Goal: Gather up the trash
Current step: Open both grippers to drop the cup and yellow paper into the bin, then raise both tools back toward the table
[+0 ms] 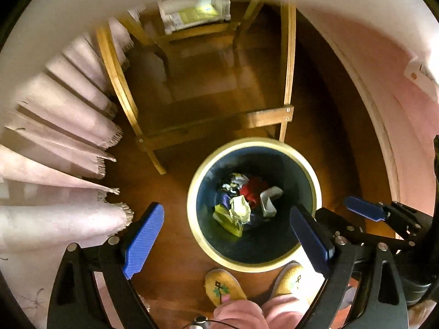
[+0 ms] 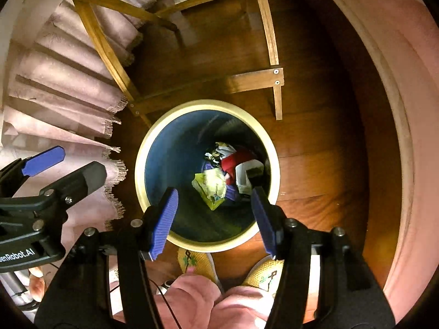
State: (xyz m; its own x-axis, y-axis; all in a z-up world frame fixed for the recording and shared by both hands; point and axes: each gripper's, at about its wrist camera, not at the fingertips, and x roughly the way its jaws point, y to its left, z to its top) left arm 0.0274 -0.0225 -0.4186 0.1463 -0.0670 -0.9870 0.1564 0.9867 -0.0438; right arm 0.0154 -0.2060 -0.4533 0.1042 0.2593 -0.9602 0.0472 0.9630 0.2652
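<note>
Wooden floor [image 2: 315, 164] under both tools, with a bin and furniture legs.

Directly below the right tool [image 2: 214, 216]: round bin [image 2: 141, 181] with cream rim and dark blue inside, standing upright on the boards. Just beyond the bin, away from the tool: wooden frame legs [image 2: 277, 101] planted on the floor. To the tool's left: fringed pink cloth [image 2: 68, 126] hanging down near the boards. Nearest the tool's base: two yellow slippers [image 2: 263, 274], close beside the bin.
</note>
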